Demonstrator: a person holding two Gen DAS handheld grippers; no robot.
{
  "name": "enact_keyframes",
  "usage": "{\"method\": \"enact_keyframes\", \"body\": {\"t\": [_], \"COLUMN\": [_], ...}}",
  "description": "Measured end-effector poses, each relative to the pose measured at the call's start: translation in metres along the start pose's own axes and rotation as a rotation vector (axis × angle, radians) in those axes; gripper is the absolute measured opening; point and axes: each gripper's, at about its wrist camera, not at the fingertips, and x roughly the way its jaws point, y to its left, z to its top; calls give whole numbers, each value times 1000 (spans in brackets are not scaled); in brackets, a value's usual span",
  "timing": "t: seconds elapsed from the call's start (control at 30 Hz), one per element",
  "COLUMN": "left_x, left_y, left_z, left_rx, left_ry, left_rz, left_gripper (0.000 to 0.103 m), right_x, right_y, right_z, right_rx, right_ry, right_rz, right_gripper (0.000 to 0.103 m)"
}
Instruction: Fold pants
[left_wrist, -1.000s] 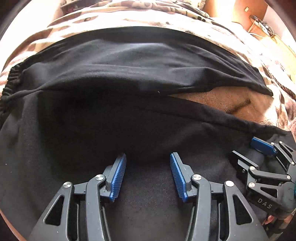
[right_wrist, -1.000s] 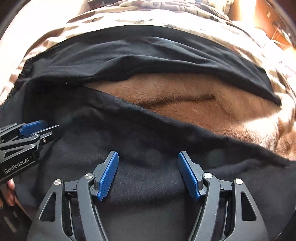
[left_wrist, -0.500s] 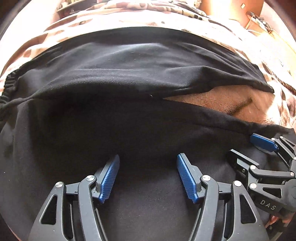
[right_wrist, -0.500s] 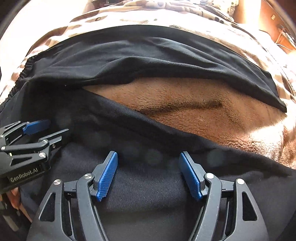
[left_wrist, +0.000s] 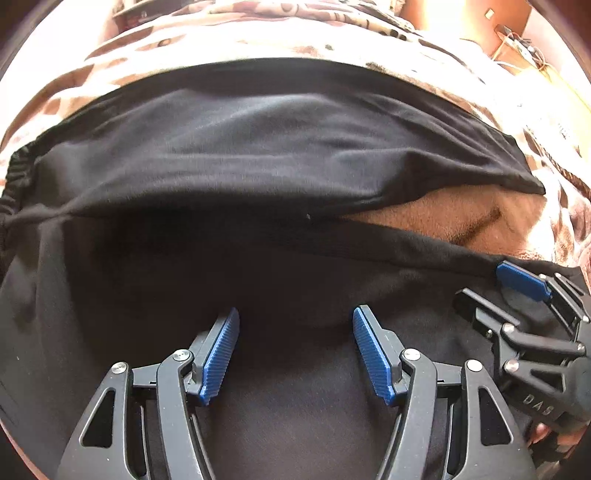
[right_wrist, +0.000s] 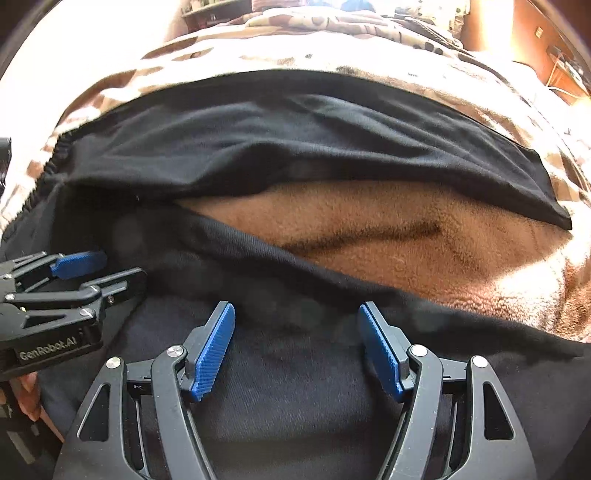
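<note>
Black pants (left_wrist: 277, 155) lie spread on a bed, with the elastic waistband (left_wrist: 13, 181) at the left and the two legs fanning apart to the right. My left gripper (left_wrist: 295, 314) hovers open over the near leg, with only flat cloth below its blue pads. My right gripper (right_wrist: 295, 308) is also open over the same near leg (right_wrist: 295, 369), further toward the leg end. Each gripper shows in the other's view: the right gripper (left_wrist: 495, 291) at the right edge, the left gripper (right_wrist: 103, 269) at the left edge. Neither pinches fabric.
A brown fleece blanket (right_wrist: 388, 236) shows in the gap between the legs. A patterned brown-and-cream cover (left_wrist: 258, 48) lies beyond the far leg. Wooden furniture with cables (left_wrist: 517, 40) stands at the back right. A hand (right_wrist: 26, 398) holds the left gripper.
My left gripper's jaws have spread wider than a second ago. Both grippers stay over the near leg, and the cloth lies as it did.
</note>
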Motion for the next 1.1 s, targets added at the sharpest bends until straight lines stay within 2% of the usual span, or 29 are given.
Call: {"method": "enact_keyframes", "body": {"t": [0.3,0.37,0.43,0.53,0.6,0.7,0.83,0.87,0.97,1.1], "left_x": [-23,-31,-34,-32,-28,-21,-7,-1,13,21], "left_y": [18,28,38,63,83,112,130,131,142,163], "left_z": [31,45,62,92,113,146,185,194,216,223], "left_rx": [13,22,33,46,30,7,63,85,182,213], "left_ry": [-94,-137,-152,-174,-171,-160,-155,-150,-138,-98], "left_rz": [1,11,10,49,73,63,33,43,135,160], "left_gripper": [71,71,71,71,71,71,71,71,71,71], "right_x": [-8,-11,-13,-11,-6,-1,12,18,29,52], "right_y": [-3,-6,-11,-25,-34,-48,-65,-68,-70,-67], "right_z": [33,46,59,87,105,130,170,180,197,213], "right_rx": [-13,-30,-34,-28,-35,-48,-91,-118,-201,-292], "right_ry": [-76,-103,-126,-148,-156,-180,-170,-168,-154,-98], "right_rz": [0,-16,-12,-13,-16,-19,22,16,-20,-53], "right_gripper": [70,70,70,70,70,70,70,70,70,70]}}
